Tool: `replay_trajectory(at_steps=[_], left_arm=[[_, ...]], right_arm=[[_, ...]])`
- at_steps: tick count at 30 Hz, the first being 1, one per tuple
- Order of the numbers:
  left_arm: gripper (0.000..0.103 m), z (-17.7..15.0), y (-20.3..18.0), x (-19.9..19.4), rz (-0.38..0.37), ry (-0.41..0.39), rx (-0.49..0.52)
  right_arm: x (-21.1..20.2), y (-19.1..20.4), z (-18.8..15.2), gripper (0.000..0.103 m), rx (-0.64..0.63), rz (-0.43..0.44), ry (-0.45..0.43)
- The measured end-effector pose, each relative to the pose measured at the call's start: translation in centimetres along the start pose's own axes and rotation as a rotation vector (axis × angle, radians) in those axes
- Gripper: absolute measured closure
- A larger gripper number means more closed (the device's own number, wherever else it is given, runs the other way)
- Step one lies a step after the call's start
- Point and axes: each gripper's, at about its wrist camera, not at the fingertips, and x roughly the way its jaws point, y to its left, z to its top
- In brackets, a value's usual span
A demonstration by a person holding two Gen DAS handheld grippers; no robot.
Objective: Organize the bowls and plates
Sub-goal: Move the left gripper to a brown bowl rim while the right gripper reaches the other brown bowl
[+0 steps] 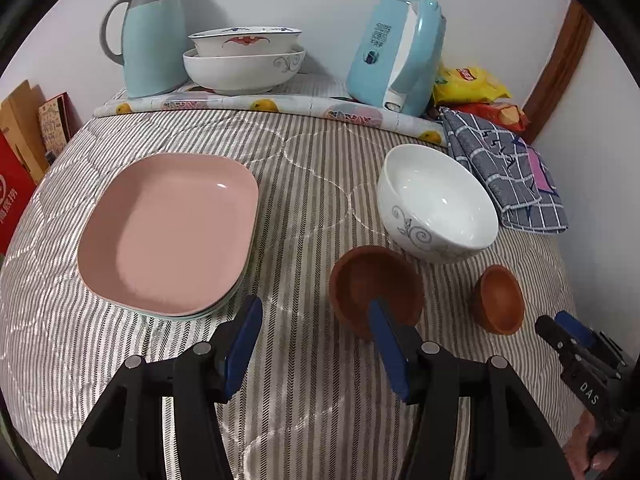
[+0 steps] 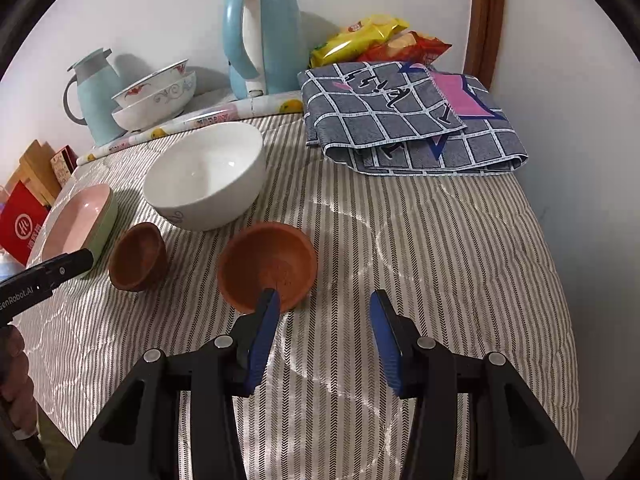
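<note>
The left gripper (image 1: 316, 322) sits at the bottom of its own view, spread, with nothing between the blue pads. Its right pad (image 1: 386, 354) overlaps the near rim of the dark brown bowl (image 1: 376, 286) at lower centre, so it looks lined up to take that rim; whether it touches I cannot tell. A stack of plates, pink on top (image 1: 168, 232), lies centre left on the striped worktop (image 1: 312, 184), already gathered as one pile. The white bowl (image 1: 438, 204) stands centre right, and a lighter brown bowl (image 1: 502, 298) sits below it to the right, apart from its twin. Two nested bowls (image 1: 244, 60) sit upper centre between a jug (image 1: 150, 36) and a kettle (image 1: 400, 56). The right gripper (image 1: 568, 334) enters at the lower right edge.

In the right wrist view, the right gripper (image 2: 324, 308) is also spread and empty. Its left pad (image 2: 264, 336) overlaps the near edge of the lighter brown bowl (image 2: 268, 264) at centre, likely aiming for the rim. The dark brown bowl (image 2: 138, 256) lies to the left, the white bowl (image 2: 206, 182) above, the plates (image 2: 80, 224) at the left edge. A folded cloth (image 2: 412, 128) lies upper right.
</note>
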Motion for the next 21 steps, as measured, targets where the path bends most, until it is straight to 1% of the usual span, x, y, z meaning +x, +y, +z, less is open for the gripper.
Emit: replay_trajectory(at_steps=[4, 11, 15, 21], left_arm=[[0.049, 0.2, 0.1, 0.5, -0.007, -0.004, -0.026], [0.049, 0.2, -0.3, 1.6, 0.001, 0.009, -0.011], [0.049, 0.2, -0.6, 2.3, -0.002, 0.021, -0.003], [0.049, 0.2, -1.0, 3.6, 0.004, 0.047, 0.008]], right_arm=[[0.1, 0.1, 0.2, 0.056, -0.012, 0.002, -0.003], [1.4, 0.4, 0.6, 0.057, -0.029, -0.002, 0.009], [2.3, 0.3, 0.7, 0.060, -0.011, 0.009, 0.026], [3.4, 0.5, 0.9, 0.060, -0.010, 0.014, 0.042]])
